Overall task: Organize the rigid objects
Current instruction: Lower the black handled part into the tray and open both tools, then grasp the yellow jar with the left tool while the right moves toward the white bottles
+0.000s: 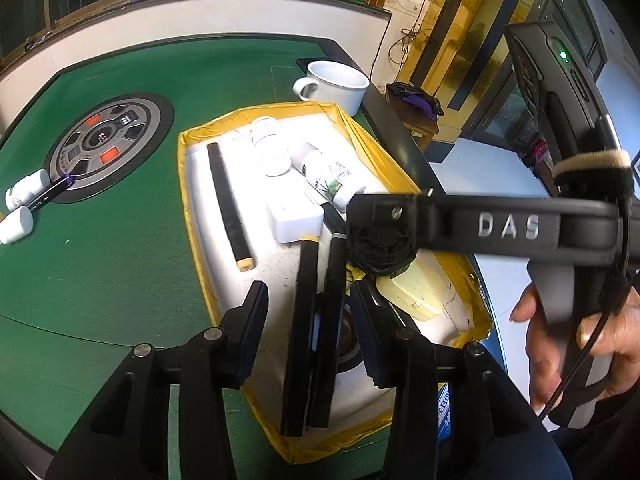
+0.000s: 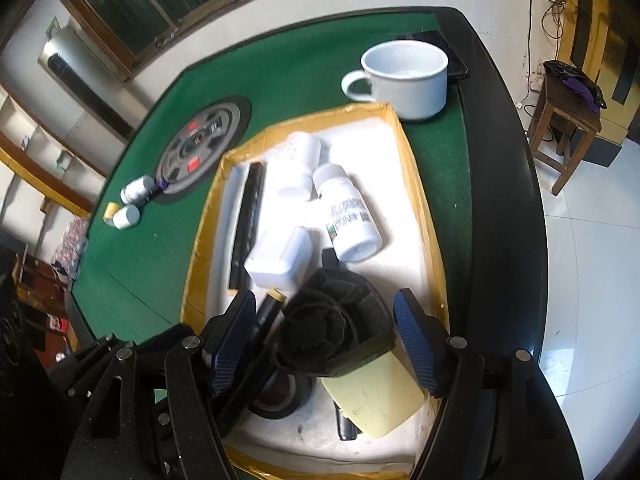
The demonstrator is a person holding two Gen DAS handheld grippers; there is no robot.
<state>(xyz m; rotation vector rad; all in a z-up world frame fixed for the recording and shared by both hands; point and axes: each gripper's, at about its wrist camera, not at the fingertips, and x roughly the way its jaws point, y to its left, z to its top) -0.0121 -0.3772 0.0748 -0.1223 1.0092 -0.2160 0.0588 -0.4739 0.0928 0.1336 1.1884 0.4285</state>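
Nearest us, left gripper [image 1: 308, 316] jaws stand apart over two black sticks [image 1: 316, 344], pads clear. Right gripper [image 2: 326, 340] gapes around a black bundle [image 2: 340, 328], not squeezing. Tray [image 2: 416, 184] mostly filled: bottles [image 2: 348, 212], box [image 2: 280, 258]. Beyond, two bottles [image 1: 20, 204] and a mug [image 2: 408, 76] left on the felt.

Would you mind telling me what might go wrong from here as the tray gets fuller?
1. The black mesh piece sits between the right tool's open jaws, atop a yellow case; it may slide off.
2. Two black sticks between the left tool's jaws could get nudged.
3. The labelled bottle may roll.
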